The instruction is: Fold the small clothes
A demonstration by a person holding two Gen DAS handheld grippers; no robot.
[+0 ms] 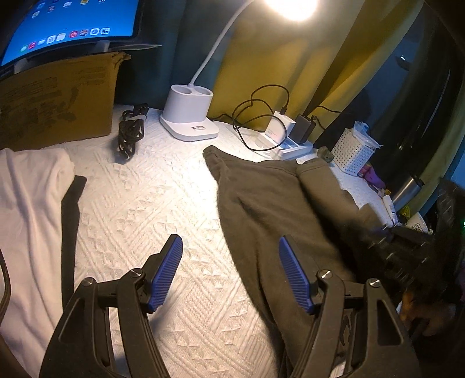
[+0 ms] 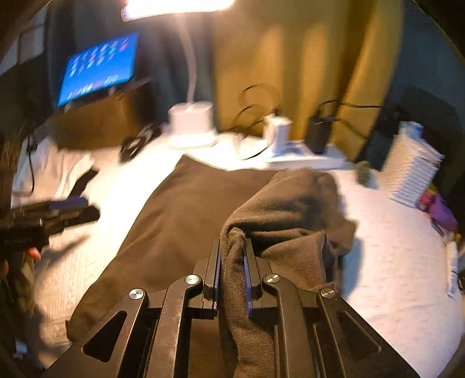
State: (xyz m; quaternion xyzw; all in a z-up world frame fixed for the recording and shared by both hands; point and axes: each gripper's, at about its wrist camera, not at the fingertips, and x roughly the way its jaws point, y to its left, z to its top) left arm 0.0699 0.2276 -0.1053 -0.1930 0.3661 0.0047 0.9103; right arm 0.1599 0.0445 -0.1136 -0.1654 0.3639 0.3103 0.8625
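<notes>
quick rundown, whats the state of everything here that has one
left gripper: open, holding nothing
right gripper: shut on the dark garment
dark garment: spread on the bed, one edge lifted and folded over
white garment: lying loosely at the left
desk lamp: on
tablet: screen lit
black cable: bundled

Tablet (image 1: pixel 72 26) atop cardboard box (image 1: pixel 58 99); lamp base (image 1: pixel 189 116), coiled cable (image 1: pixel 130 133), power strip (image 1: pixel 290 145), white basket (image 1: pixel 353 151).
</notes>
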